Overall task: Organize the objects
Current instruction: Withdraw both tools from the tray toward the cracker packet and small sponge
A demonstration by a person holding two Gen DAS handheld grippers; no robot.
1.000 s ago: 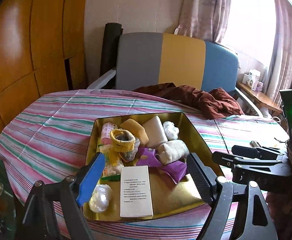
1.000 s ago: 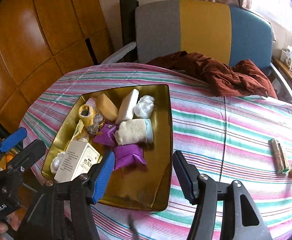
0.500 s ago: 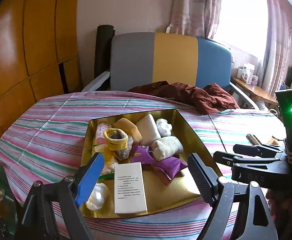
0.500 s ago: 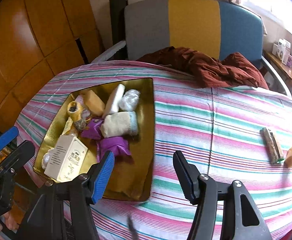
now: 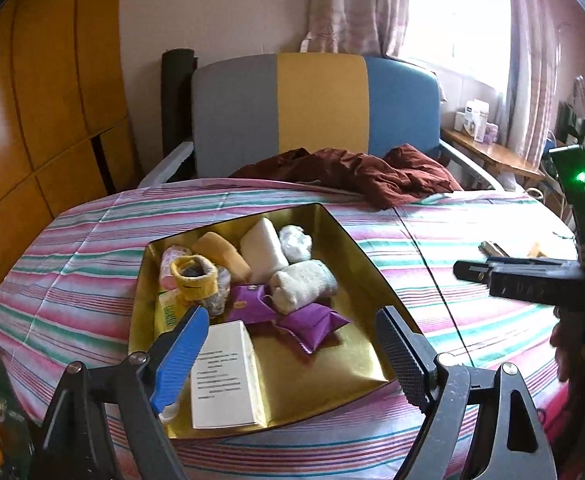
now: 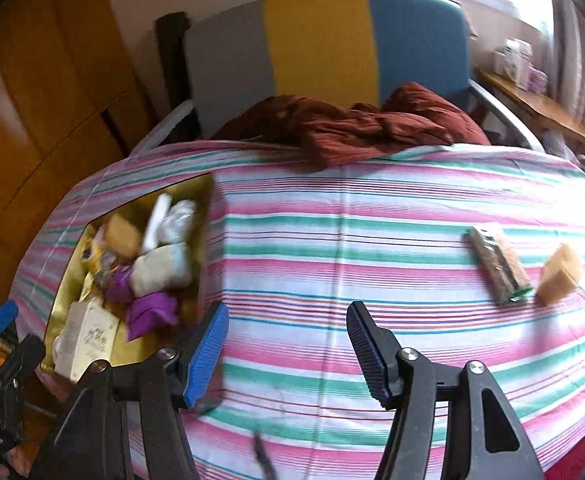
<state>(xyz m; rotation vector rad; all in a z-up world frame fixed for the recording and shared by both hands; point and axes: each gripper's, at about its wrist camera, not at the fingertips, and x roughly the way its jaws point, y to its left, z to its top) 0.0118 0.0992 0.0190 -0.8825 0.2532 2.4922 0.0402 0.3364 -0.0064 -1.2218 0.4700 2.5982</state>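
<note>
A gold tin box (image 5: 356,248) sits on the striped tablecloth and holds several things: a white carton (image 5: 224,364), purple pouches (image 5: 308,320), rolled socks (image 5: 304,284), a white sponge and a yellow cuff. My left gripper (image 5: 288,352) is open and empty just before the box's near edge. My right gripper (image 6: 288,352) is open and empty over bare cloth right of the box (image 6: 202,240). A wrapped snack bar (image 6: 496,268) and a tan sponge block (image 6: 560,274) lie on the cloth at the far right.
A dark red garment (image 5: 356,172) lies at the table's far edge in front of a grey, yellow and blue chair (image 5: 316,108). Wooden cabinets (image 5: 44,92) stand to the left. A side shelf with small boxes (image 5: 476,120) is at the right.
My right gripper has swung right, away from the box toward the snack bar and sponge block. My left gripper has drawn back slightly. Both stay open.
</note>
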